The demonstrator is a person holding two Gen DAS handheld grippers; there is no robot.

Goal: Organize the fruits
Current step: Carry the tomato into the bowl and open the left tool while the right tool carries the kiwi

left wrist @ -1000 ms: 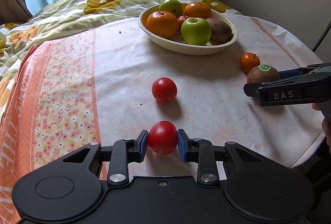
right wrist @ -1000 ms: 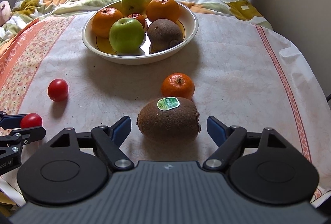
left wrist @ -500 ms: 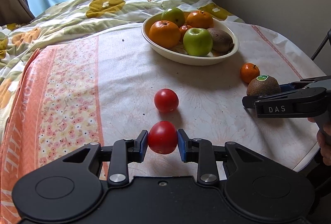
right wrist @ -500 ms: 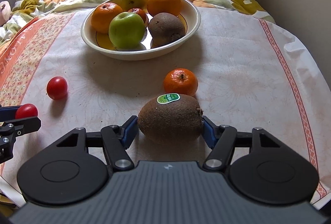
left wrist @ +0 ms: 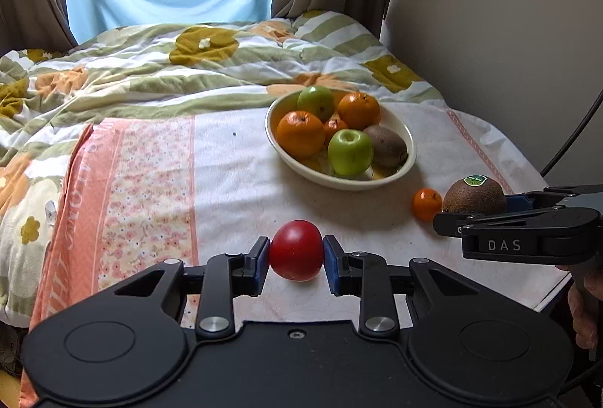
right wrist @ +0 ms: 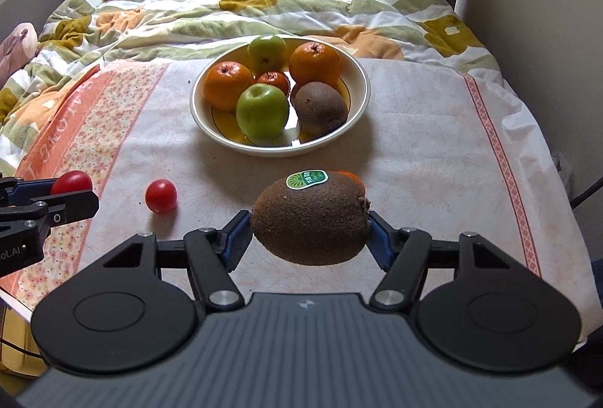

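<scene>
My left gripper (left wrist: 296,255) is shut on a red tomato (left wrist: 296,249) and holds it above the table; it also shows in the right wrist view (right wrist: 71,182). My right gripper (right wrist: 309,230) is shut on a brown kiwi (right wrist: 311,221) with a green sticker, lifted off the cloth; the kiwi also shows in the left wrist view (left wrist: 474,196). A second tomato (right wrist: 161,196) lies on the cloth, hidden behind the held tomato in the left wrist view. A small orange (left wrist: 426,204) lies beside the kiwi. The cream bowl (right wrist: 354,68) holds apples, oranges and a kiwi.
The table has a white cloth with a pink floral band (left wrist: 143,181) on the left. A flowered quilt (left wrist: 188,61) lies beyond the table. A wall (left wrist: 508,12) stands close on the right. The table's front right edge (left wrist: 554,291) is near my right gripper.
My right gripper closed on the kiwi and lifted it. My left gripper rose with the tomato, and both views now look from higher up.
</scene>
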